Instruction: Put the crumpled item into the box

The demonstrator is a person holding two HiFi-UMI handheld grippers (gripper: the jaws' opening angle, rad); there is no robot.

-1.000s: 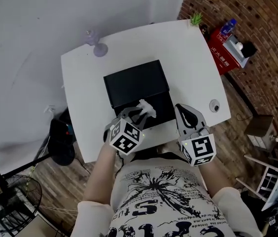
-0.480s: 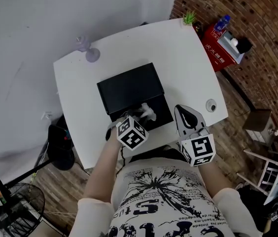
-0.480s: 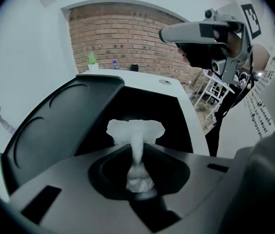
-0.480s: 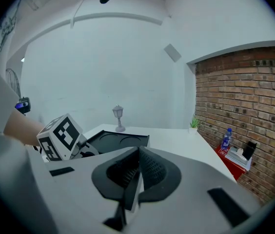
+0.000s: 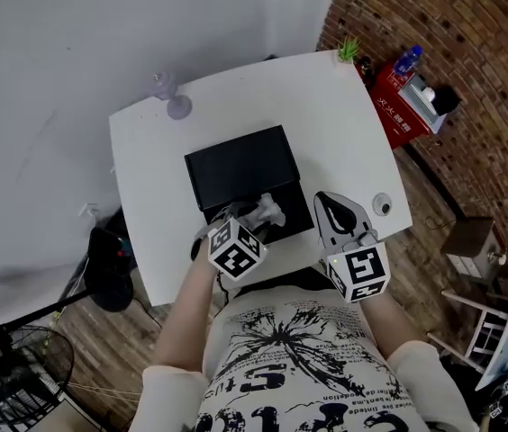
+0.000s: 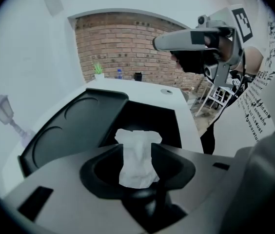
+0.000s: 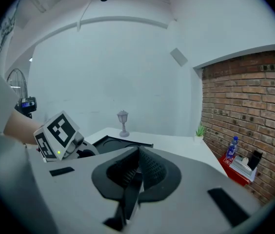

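Note:
The black box [image 5: 283,207] lies open on the white table [image 5: 344,133], its lid [image 5: 240,165] folded back. My left gripper [image 5: 254,214] hovers over the box's near part with the crumpled white paper [image 5: 270,209] between its jaws. In the left gripper view the paper [image 6: 136,155] still touches both jaws above the box's dark inside [image 6: 149,118], and the jaws are opening. My right gripper [image 5: 326,203] rests at the table's near edge to the right of the box. Its jaws [image 7: 138,152] are shut and hold nothing.
A small lamp figurine [image 5: 169,94] stands at the table's far left, a little green plant [image 5: 351,49] at its far right corner, and a small round object [image 5: 382,207] near its right edge. A red crate [image 5: 403,106] with a bottle sits on the floor by the brick wall.
The left gripper has stayed over the box's near part with the paper between its jaws. The right gripper has barely moved. The head view has shifted slightly.

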